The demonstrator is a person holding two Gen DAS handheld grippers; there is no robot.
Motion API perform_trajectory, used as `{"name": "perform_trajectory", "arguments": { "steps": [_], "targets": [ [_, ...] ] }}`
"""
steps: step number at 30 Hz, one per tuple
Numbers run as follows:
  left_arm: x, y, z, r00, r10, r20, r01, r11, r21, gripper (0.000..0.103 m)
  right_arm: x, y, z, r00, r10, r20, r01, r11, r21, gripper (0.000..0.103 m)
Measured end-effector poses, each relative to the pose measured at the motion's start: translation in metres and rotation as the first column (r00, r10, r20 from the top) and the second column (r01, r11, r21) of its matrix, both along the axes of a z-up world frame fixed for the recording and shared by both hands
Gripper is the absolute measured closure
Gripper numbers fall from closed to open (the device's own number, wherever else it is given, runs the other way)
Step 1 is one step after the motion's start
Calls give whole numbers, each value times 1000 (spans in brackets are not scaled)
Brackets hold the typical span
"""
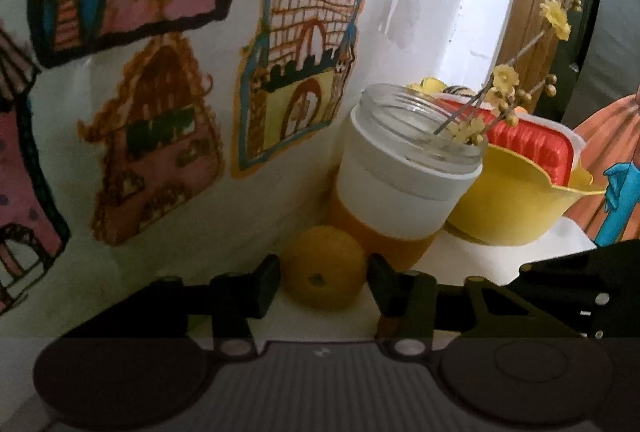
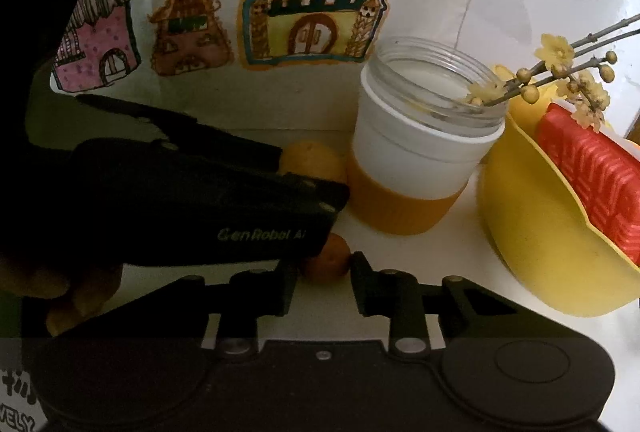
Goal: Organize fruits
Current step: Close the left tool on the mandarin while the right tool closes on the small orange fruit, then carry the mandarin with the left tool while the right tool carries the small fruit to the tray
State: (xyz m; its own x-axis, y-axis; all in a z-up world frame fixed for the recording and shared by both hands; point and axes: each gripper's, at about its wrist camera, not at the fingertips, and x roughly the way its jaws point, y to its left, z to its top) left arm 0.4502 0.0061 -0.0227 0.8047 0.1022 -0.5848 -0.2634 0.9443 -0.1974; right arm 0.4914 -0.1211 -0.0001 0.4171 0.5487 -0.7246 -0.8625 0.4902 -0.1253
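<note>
the left gripper (image 1: 323,274) brackets a yellow orange (image 1: 323,272) on the bench (image 1: 328,324), grip unclear; the right gripper (image 2: 324,272) likewise brackets a small orange fruit (image 2: 327,257). neither is in the yellow bowl (image 2: 532,232) yet.

Matt dimpled peel on orange (image 1: 323,278), clear glass jar (image 1: 416,136) with smooth white and orange sleeve, glossy yellow plastic bowl (image 1: 516,204), shiny ribbed red wrapper (image 2: 596,176), matt black plastic fingers (image 1: 264,282).
</note>
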Motion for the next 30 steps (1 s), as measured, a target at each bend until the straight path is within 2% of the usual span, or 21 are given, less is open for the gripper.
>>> {"name": "perform_trajectory", "arguments": {
  "steps": [16, 19, 30],
  "targets": [
    [-14, 2, 2, 1000, 6, -2, -6, 1000, -13, 53, -11, 4, 7, 1000, -3, -1, 3, 1000, -27, 72],
    [-22, 7, 4, 1000, 4, -8, -4, 999, -39, 54, -13, 5, 9, 1000, -3, -5, 3, 1000, -30, 72],
    [-60, 10, 7, 999, -46, -23, 44, 997, -61, 54, -34, 3, 22, 1000, -13, -12, 12, 1000, -15, 72]
  ]
}}
